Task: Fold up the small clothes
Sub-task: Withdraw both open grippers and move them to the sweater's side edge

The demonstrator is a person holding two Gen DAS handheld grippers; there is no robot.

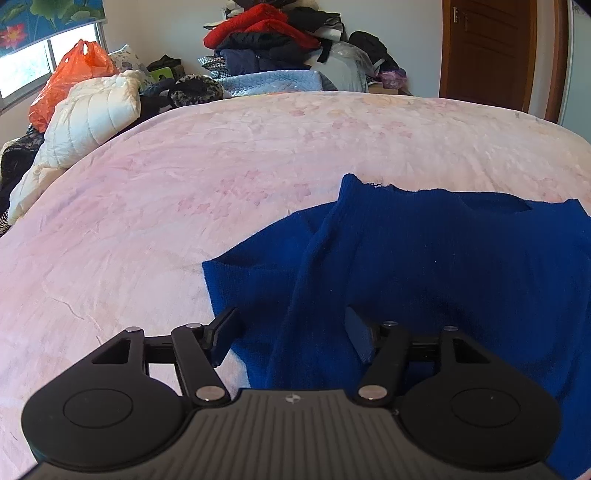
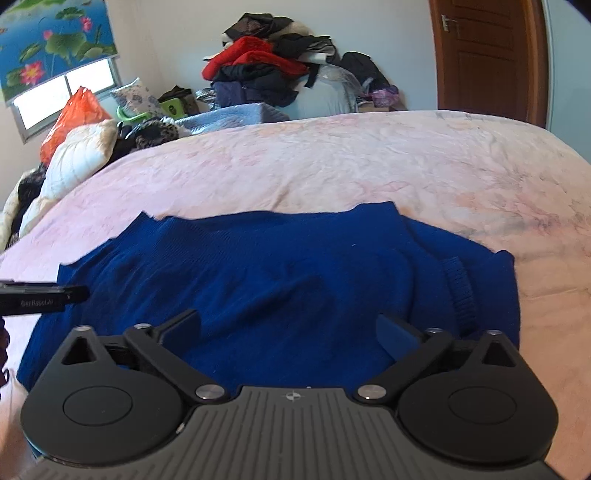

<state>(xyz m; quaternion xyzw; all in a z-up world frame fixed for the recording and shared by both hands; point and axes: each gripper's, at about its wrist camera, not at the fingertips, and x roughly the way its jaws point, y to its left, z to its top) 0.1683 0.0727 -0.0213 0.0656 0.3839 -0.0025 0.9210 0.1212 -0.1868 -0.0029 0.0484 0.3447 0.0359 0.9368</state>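
spread over the near part of a pink floral bed cover (image 1: pixel 184 177), close to its near edge, a deep blue knitted sweater (image 1: pixel 424 251), lying mostly flat with soft wrinkles and one sleeve folded in over the body, ribbed cuff (image 2: pixel 460 295) showing toward the right side in the right wrist view. above the sweater's left portion, tilted downward, the left gripper (image 1: pixel 291 332), jaws partly apart with a raised fold of blue knit running up between them; no pad seen pressing on the cloth, the right pad tinted blue by the fabric behind it. over the sweater's near middle, the right gripper (image 2: pixel 288 332), jaws standing wide, nothing clamped, only flat blue knit beneath the gap. at the left edge of the right wrist view, a dark bar of the other tool, lettered, reaching in over the sweater's left part. far half of the cover bare pink, creased. beyond the far edge, a heap of red and dark clothes (image 1: pixel 266 33) against a pale wall; past the far left corner, a cream quilted jacket (image 1: pixel 88 114) and an orange plastic bag (image 1: pixel 70 77) under a window with a lotus-print blind (image 2: pixel 55 40); past the far right corner, a brown wooden door (image 1: pixel 487 55).
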